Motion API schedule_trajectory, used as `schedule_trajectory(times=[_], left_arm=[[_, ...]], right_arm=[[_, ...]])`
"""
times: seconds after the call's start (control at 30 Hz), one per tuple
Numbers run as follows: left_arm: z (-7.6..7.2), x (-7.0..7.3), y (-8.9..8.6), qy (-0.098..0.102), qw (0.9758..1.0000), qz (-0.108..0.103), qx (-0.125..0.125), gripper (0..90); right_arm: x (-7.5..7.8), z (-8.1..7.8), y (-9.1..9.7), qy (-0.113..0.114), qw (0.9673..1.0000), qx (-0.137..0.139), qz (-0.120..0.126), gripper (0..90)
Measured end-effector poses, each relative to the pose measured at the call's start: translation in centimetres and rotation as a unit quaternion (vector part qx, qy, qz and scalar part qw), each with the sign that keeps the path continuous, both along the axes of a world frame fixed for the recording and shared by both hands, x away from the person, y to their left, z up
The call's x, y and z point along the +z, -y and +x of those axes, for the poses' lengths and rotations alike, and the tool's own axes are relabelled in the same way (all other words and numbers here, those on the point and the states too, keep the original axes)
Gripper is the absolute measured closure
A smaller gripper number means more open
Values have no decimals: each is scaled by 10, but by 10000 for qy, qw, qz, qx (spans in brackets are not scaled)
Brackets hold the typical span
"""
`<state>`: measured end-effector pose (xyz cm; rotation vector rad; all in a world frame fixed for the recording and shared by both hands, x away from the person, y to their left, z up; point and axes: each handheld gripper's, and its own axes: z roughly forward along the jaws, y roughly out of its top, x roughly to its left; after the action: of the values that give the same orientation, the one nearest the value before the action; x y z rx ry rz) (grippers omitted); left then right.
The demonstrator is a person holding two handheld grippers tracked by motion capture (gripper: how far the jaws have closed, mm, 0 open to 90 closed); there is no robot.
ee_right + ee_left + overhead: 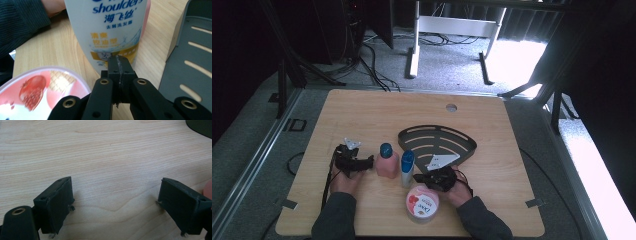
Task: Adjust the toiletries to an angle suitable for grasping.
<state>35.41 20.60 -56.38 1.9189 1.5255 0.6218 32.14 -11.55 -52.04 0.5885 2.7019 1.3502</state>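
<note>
A light wooden table (362, 115) with rounded corners and a small round hole near its far edge stands on grey carpet. Cables run across the floor beyond it, dark stands and a white frame stand behind, and bright light falls on the floor at the far right.

On the table, a dark slotted corner shelf (437, 142) lies flat right of centre. A pink bottle (387, 161) with a blue cap stands just left of a white shampoo bottle (407, 169) with a blue top, and a round tub (422, 203) with a pink fruit lid sits near the front edge.

The left gripper (366, 162) rests low on the table, pointing toward the pink bottle and just short of it. Its jaws stand wide apart with only bare wood between them.

The right gripper (421, 177) lies level, held by a hand in a dark sleeve, and points left at the shampoo bottle, above the tub. In the right gripper view its jaws are pressed together with nothing between them, the tips close to the bottle's label; whether they touch it cannot be told.
</note>
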Motion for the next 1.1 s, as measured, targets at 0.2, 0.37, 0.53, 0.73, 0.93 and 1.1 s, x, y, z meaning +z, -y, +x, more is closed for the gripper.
schedule_trajectory(times=[0.2, 0.37, 0.53, 0.73, 0.93, 1.1], left_arm=[[0, 0, 0, 0, 10000, 0, 0, 128], [-1, 0, 0, 12, 10000, 4, -37, 135], [-5, 3, 1, 77, 9996, -25, -272, 275], [-17, 11, 4, -40, 9984, 113, -548, 597], [-36, 19, 5, 41, 9969, -215, -755, 570], [-48, 22, 4, -64, 9925, -540, -1095, 896]], right_arm=[[6, 6, -10, 39, 10000, 90, -18, 900], [11, 6, -20, 112, 9997, 213, -5, 900], [12, 5, -23, 132, 9996, 256, -3, 900], [12, 1, -24, 125, 9995, 298, 23, 900], [15, -1, -26, 168, 9993, 331, -6, 900], [17, 0, -25, 183, 9994, 299, 23, 900]])
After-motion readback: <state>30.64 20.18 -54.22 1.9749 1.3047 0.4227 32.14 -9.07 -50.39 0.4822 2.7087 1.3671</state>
